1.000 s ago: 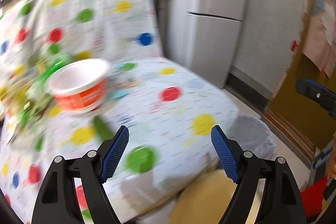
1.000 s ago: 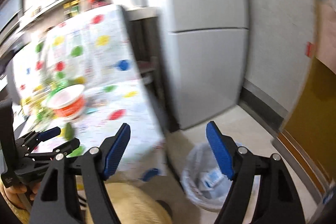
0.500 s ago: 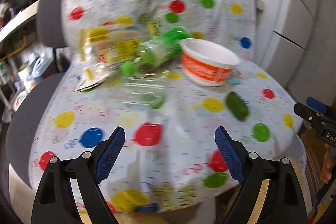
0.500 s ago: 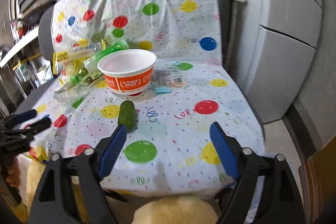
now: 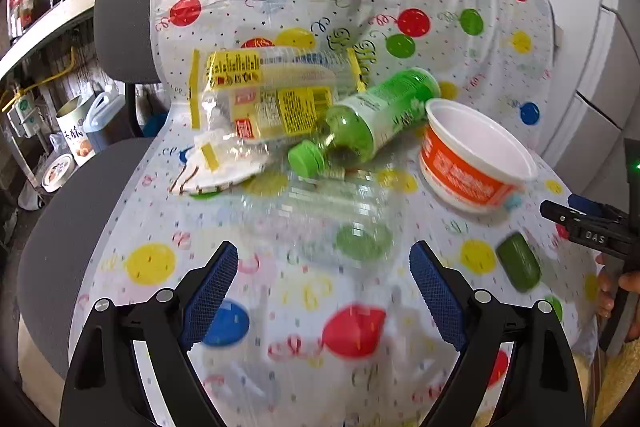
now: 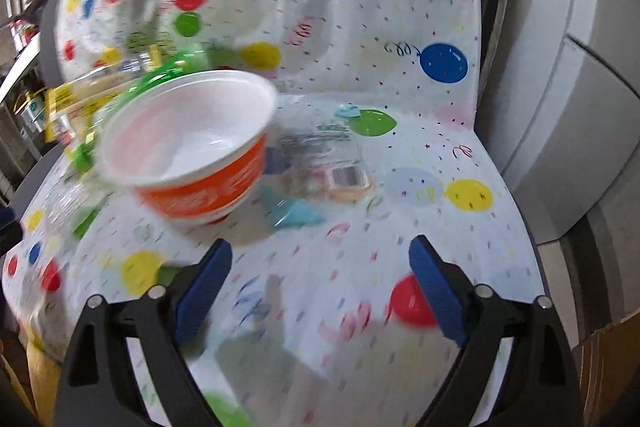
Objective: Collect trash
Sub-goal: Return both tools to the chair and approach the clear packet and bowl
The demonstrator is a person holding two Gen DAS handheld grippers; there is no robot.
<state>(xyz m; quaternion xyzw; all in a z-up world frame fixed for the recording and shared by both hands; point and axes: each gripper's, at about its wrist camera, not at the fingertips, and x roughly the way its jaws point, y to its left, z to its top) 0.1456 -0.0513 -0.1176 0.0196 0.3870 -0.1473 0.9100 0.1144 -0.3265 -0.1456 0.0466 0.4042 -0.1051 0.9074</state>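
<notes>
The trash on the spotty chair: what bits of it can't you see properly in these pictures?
- Clear bottle, left wrist view: motion blur and see-through plastic hide its outline.
- Green bottle: in the right wrist view, mostly hidden behind the orange bowl.
- Yellow wrapper: its print is too small to read.
- Flat clear packet, right wrist view: label blurred.
- Small dark green piece: too blurred to identify.

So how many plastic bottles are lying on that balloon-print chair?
2. A green-capped green plastic bottle lies on its side left of the orange bowl, and a clear crushed plastic bottle lies just in front of it. The yellow wrapper could hide more.
</notes>
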